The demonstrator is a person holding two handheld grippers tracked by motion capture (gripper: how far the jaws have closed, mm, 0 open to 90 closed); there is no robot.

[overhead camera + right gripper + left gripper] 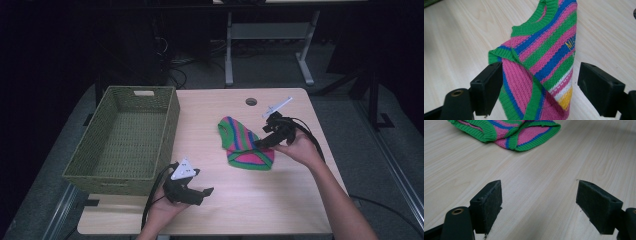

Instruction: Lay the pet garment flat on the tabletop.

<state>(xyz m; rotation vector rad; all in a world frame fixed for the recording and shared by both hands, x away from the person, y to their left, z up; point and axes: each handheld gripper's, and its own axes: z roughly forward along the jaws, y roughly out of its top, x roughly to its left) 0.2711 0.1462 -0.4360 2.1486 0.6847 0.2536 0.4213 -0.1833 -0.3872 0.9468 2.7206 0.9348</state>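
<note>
**Striped knit, not yet gripped**

Striped sweater (243,145): folded, mid-tabletop (280,200), right of the empty basket (125,135). Right tongs (540,82): wide, straddling its near edge. Left tongs (539,202): wide, idle over bare wood. Gripping and moving remain, by appearance.

A pink, green and blue striped sweater (243,142) beside an olive-green woven basket (125,140).

Striped knit sweater (243,142), crumpled mid-table
</note>
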